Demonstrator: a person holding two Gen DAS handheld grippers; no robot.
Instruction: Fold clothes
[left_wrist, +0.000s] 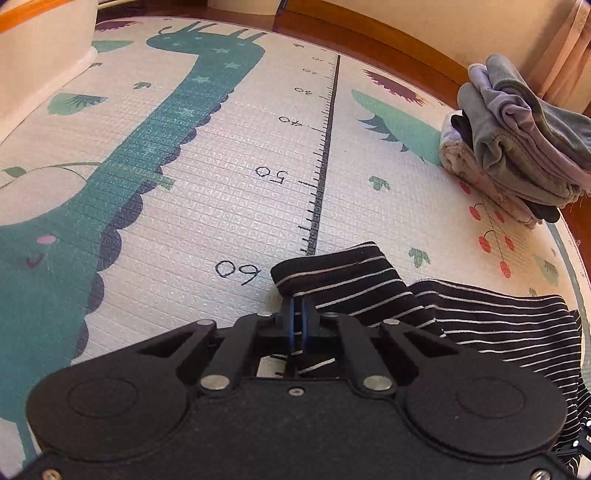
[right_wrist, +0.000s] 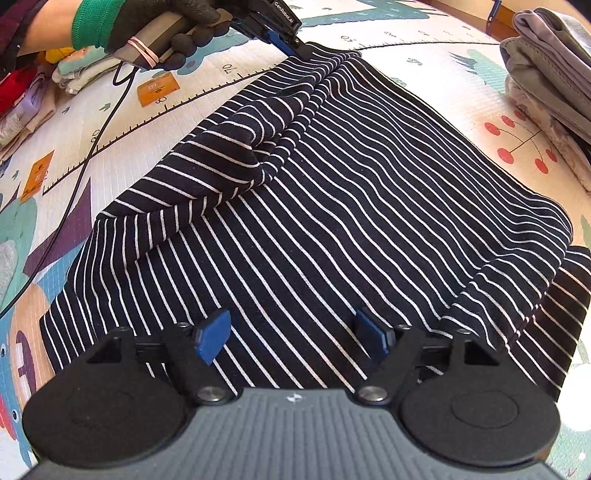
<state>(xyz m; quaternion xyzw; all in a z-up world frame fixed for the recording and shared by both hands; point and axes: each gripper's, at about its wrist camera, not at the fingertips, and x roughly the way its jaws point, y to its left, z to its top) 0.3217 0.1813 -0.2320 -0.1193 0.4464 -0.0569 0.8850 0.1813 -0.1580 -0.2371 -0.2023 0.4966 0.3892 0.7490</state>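
A black garment with thin white stripes (right_wrist: 332, 206) lies spread on the play mat (right_wrist: 443, 81), with a sleeve folded over its body. My left gripper (left_wrist: 297, 314) is shut on the sleeve's cuff (left_wrist: 332, 273) and holds it just above the mat. It also shows at the top of the right wrist view (right_wrist: 300, 47), pinching the far corner of the garment. My right gripper (right_wrist: 293, 338) is open, its blue pads (right_wrist: 214, 338) apart, hovering just over the near part of the garment and holding nothing.
A stack of folded grey and beige clothes (left_wrist: 517, 147) sits at the mat's right edge, also in the right wrist view (right_wrist: 554, 74). More folded clothes (right_wrist: 33, 96) lie at far left. A black cable (right_wrist: 74, 184) runs across the mat. A white tub (left_wrist: 37, 55) stands at back left.
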